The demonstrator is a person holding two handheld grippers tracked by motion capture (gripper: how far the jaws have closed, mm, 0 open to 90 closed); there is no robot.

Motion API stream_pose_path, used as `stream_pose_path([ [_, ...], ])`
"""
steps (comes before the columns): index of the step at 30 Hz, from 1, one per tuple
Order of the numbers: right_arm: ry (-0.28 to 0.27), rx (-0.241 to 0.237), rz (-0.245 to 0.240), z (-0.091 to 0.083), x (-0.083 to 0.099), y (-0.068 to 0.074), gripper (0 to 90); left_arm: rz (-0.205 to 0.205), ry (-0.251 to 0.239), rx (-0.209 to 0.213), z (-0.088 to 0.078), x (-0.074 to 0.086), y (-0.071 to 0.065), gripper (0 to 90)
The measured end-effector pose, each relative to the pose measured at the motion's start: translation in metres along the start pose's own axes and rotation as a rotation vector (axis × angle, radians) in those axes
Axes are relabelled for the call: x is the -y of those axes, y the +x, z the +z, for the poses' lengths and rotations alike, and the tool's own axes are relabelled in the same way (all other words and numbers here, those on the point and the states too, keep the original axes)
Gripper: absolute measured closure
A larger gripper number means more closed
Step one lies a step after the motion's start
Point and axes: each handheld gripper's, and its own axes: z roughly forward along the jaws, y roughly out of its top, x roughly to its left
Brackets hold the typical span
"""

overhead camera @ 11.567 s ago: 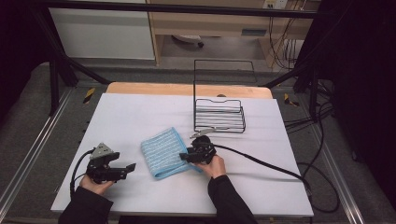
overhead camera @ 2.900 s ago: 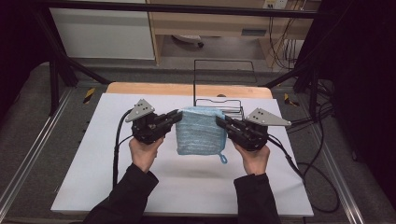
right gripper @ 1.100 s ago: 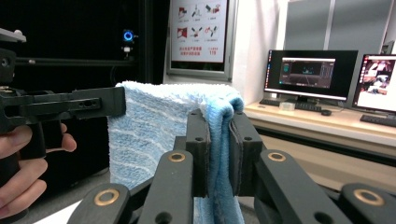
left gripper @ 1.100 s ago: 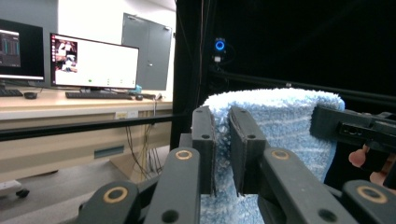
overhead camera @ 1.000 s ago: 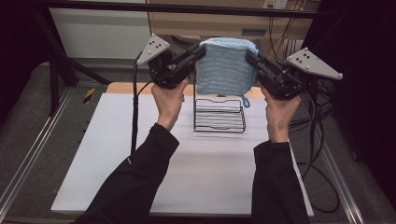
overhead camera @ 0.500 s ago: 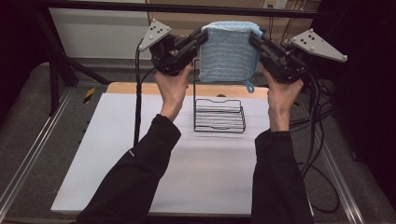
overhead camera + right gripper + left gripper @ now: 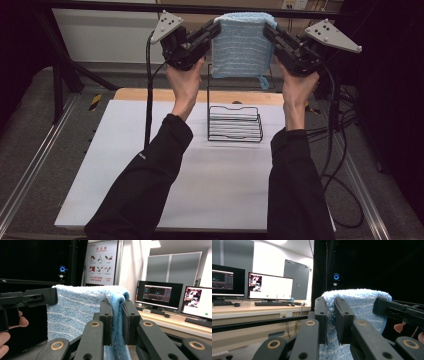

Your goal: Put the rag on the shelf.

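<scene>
Left tongs (image 7: pixel 212 31) pinched the fluffy blue towel's (image 7: pixel 242 45) left upper corner while right tongs (image 7: pixel 270 34) clamped its right, holding it stretched high above the black wire rack (image 7: pixel 235 124) on the white tabletop (image 7: pixel 125 165). Hanging it probably remained undone.

A light blue terry cloth towel (image 7: pixel 243 44) with faint white stripes hangs folded, held high in the air by its two upper corners, well above the black wire rack (image 7: pixel 235 123) standing on the white bench (image 7: pixel 110 165). A small loop dangles from its lower right corner.
</scene>
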Motion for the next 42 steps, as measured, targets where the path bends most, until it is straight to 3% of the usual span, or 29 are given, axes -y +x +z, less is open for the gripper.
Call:
stream_pose_path([
  [10,0.013,-0.007,-0.008,0.016,0.005,-0.011,80.9,0.018,0.006,-0.018,0.010,0.006,0.010,81.0],
  [23,0.078,0.009,0.003,0.023,0.035,-0.020,81.0,0.014,0.083,-0.022,0.022,0.033,0.024,80.9],
  [33,0.112,0.001,0.021,0.017,0.056,-0.024,80.9,0.035,0.144,-0.001,0.020,0.053,0.027,80.8],
  [42,0.142,-0.011,0.051,0.004,0.077,-0.020,80.9,0.028,0.188,0.030,0.013,0.069,0.027,80.8],
])
